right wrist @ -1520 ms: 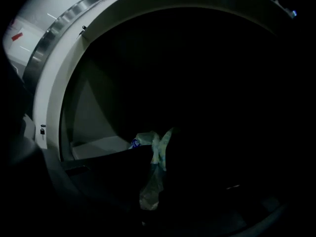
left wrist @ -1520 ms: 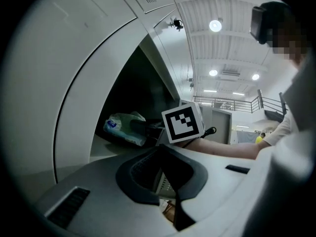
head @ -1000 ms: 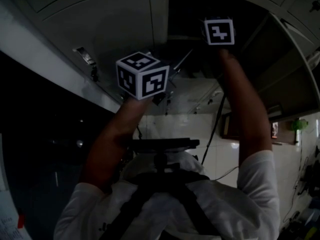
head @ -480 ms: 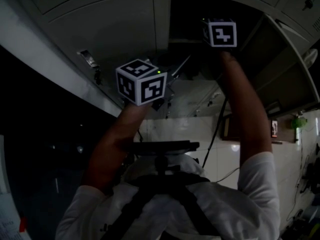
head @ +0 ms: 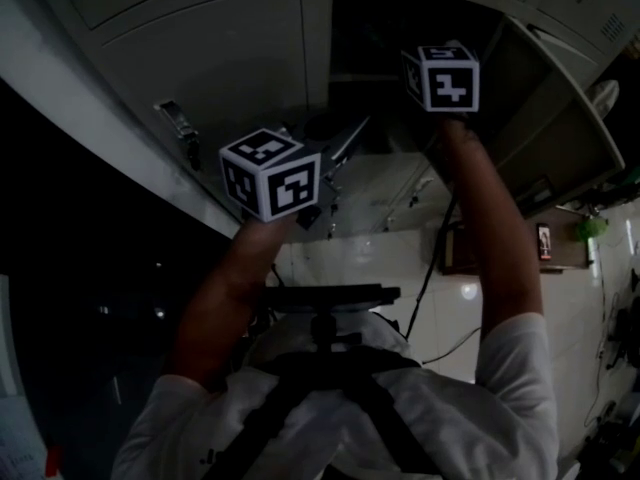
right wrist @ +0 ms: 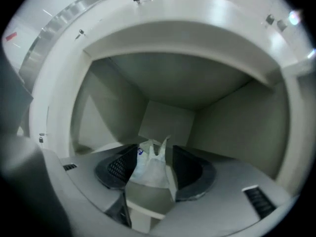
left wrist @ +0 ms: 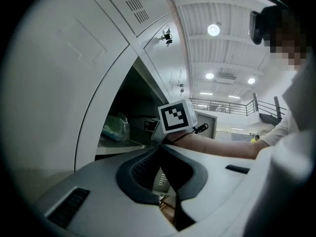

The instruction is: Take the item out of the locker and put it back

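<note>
Change noted: the right gripper [right wrist: 154, 151] has just been opening its jaws, and they now stand spread wide. A small white plastic bag [right wrist: 150, 168] of thin film, with knotted upstanding handles and a spot of blue print, stands between them. Neither dark pad presses on it, and a gap shows on each side, so the bag is released. It rests under its own weight on the shelf [right wrist: 144, 201] inside the open compartment of the pale grey sheet-metal locker [right wrist: 232, 127], near the shelf's front edge.

Meaning for the task: with the item lying inside the locker and let go, the put-back step looks essentially done. What seems left is to draw the right gripper straight back without snagging the handles. The open door [head: 560, 108] stands to one side.

The left gripper [left wrist: 159, 151] has its jaws clenched tip to tip on nothing. It is held outside the compartment, pointing across the locker front toward the right gripper's marker cube [left wrist: 175, 116].

Materials: the bag film is crinkled, limp and slightly translucent, and it probably slumps and clings. The pads are dark with a meshed, rubbery-looking face. The locker walls are flat, smooth, hard painted metal.
</note>
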Demonstrator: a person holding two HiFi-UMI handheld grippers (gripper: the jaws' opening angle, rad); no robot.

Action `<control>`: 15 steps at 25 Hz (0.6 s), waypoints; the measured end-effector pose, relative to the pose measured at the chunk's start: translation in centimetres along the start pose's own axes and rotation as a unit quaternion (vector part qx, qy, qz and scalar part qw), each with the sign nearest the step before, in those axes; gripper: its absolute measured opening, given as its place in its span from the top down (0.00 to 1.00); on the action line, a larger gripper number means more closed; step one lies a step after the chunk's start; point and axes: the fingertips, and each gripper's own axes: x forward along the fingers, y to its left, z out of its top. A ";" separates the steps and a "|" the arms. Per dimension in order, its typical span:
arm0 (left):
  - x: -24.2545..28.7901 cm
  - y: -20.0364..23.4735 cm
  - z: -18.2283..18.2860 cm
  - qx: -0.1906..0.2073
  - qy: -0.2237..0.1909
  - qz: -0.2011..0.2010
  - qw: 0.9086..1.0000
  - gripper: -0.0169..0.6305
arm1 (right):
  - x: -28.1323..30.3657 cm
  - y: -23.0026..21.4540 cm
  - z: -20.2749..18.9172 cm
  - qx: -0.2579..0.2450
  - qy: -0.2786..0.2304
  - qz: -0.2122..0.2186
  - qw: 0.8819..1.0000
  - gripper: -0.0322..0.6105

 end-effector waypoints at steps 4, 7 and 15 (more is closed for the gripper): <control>-1.1 -1.2 -0.1 -0.004 -0.001 -0.009 1.000 0.97 | -2.5 0.6 0.1 0.000 -0.005 -0.009 1.000 0.59; -2.2 -2.1 -0.6 -0.008 -0.001 -0.018 1.000 0.97 | -4.3 1.4 -0.3 0.008 -0.008 -0.011 1.000 0.59; -5.1 -4.2 -1.5 -0.014 -0.007 -0.041 0.999 0.97 | -8.8 4.9 -1.7 0.052 -0.012 0.017 0.998 0.59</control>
